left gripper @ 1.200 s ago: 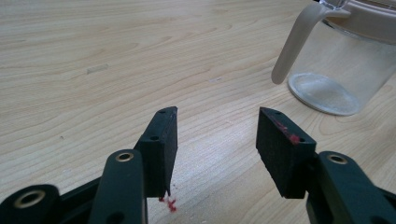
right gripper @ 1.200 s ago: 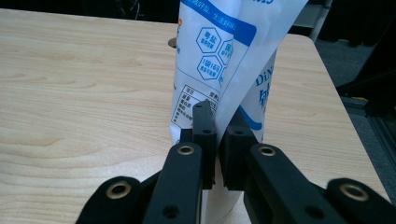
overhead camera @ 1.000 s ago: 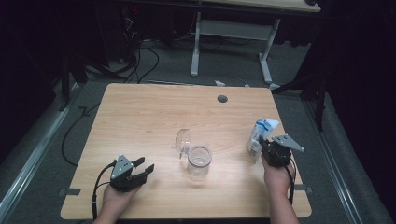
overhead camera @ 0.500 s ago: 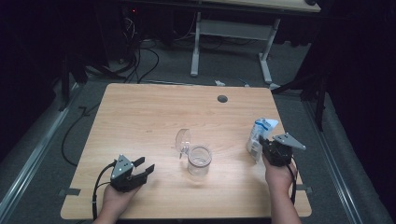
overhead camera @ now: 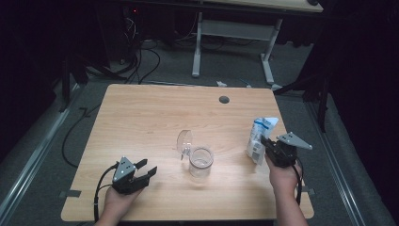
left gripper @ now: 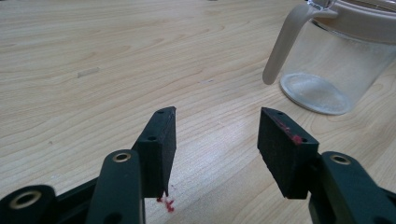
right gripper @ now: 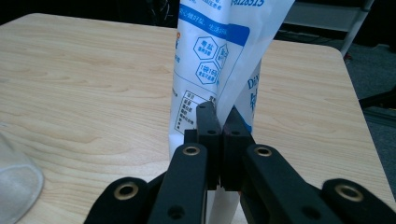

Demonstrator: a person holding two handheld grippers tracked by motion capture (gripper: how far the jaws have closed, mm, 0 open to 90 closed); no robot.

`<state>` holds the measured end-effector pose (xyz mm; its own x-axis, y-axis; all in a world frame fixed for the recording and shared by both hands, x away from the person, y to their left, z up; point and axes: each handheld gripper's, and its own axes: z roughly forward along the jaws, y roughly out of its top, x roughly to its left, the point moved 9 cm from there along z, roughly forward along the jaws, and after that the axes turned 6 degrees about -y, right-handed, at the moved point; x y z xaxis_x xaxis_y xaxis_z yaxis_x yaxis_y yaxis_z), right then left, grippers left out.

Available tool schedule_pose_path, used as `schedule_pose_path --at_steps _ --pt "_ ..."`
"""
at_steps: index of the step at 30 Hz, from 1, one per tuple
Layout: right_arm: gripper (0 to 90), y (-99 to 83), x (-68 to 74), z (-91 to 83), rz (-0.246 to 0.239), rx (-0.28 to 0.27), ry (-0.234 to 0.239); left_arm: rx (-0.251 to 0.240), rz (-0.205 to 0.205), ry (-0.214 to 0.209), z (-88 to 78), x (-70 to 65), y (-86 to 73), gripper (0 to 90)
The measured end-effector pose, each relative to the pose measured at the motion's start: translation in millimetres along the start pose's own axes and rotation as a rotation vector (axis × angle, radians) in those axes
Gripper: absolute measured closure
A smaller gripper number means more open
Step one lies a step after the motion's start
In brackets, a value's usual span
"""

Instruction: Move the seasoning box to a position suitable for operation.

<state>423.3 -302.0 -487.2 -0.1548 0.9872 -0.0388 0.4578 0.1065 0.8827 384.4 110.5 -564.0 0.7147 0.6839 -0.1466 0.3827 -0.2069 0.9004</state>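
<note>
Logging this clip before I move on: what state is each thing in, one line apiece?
Jar: upright, open, looks empty.
Lid: off, standing on edge beside the jar.
Bag: upright, pinched at one edge by the right gripper.
Right gripper: shut on the bag.
Left gripper: open, nothing between its jaws, low over the table.

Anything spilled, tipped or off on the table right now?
Nothing spilled. The jar stands upright with its hinged lid flipped open. The right gripper pinches the white-and-blue bag by an edge fold. Red smears mark the left gripper pads.
</note>
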Motion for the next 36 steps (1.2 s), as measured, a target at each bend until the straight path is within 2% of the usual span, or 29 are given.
schedule_pose_path --at_steps 3,10,13,22,29,36 --pt "89.4 0.8 1.1 -4.9 0.007 -0.006 0.011 -0.006 -0.001 -0.002 0.2 -0.6 0.5 47.3" --pt "89.5 1.1 6.7 -17.2 -0.010 -0.016 0.028 -0.016 0.008 -0.013 0.9 -5.2 2.2 47.3" --pt "89.5 0.3 9.5 -22.1 -0.019 -0.022 0.036 -0.014 0.024 -0.017 1.2 -9.1 2.6 47.2" --pt "89.6 -3.1 28.5 -42.7 -0.050 -0.031 0.091 -0.020 0.041 -0.029 2.6 -13.9 3.7 46.8" --pt "89.6 -7.5 45.3 -54.8 -0.056 -0.040 0.144 -0.025 0.045 -0.035 2.2 -14.8 4.8 46.6" --pt "89.6 -13.8 55.8 -60.5 -0.053 -0.033 0.161 -0.027 0.045 -0.038 2.2 -15.2 5.0 46.4"
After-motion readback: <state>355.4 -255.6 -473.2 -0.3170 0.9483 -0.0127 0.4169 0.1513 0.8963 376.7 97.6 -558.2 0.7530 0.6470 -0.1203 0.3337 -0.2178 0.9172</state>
